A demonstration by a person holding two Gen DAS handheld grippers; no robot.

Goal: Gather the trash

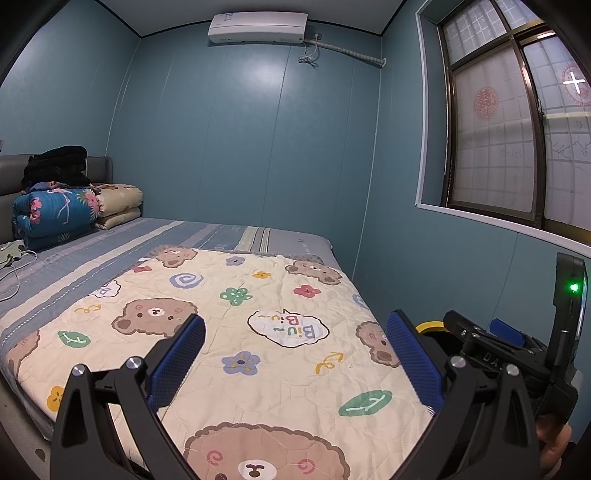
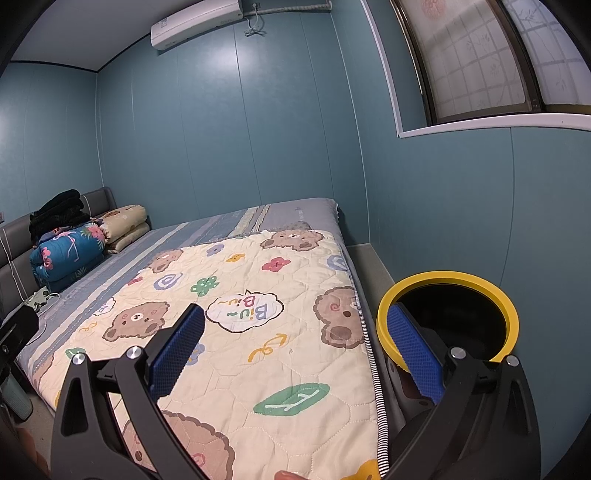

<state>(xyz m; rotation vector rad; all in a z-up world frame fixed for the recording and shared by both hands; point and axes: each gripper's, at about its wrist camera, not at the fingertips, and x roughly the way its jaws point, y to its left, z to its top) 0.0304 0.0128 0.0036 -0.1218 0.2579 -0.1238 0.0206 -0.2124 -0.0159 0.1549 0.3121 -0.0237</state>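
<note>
Left wrist view: left claw [image 1: 295,363] spread wide, blue pads [image 1: 177,363] apart, nothing between them. It hangs over the foot end of a bed [image 1: 236,236] covered by a cream bear-print quilt [image 1: 236,332] with a "Biu Biu" bubble. The right claw [image 1: 506,328] shows at the right edge, only partly seen from the side, green light lit on its body; its spread is unclear from here. A sliver of yellow bin rim [image 1: 428,326] peeks just behind the left claw's right pad. Folded bedding [image 1: 59,212] with dark clothes [image 1: 57,166] on top sits at the headboard end. Air conditioner [image 1: 258,27] high on the blue wall, window [image 1: 517,122] to the right. No loose trash can be made out on the quilt.

Right wrist view: right claw [image 2: 295,358] spread wide, empty. Its left pad is over the quilt [image 2: 236,332], its right pad [image 2: 413,354] in front of the trash bin [image 2: 458,277], a round bin with yellow rim and dark inside, standing on the floor beside the bed's right edge, near the blue wall. Bin contents cannot be told. Folded bedding [image 2: 70,251] lies far left at the headboard.
</note>
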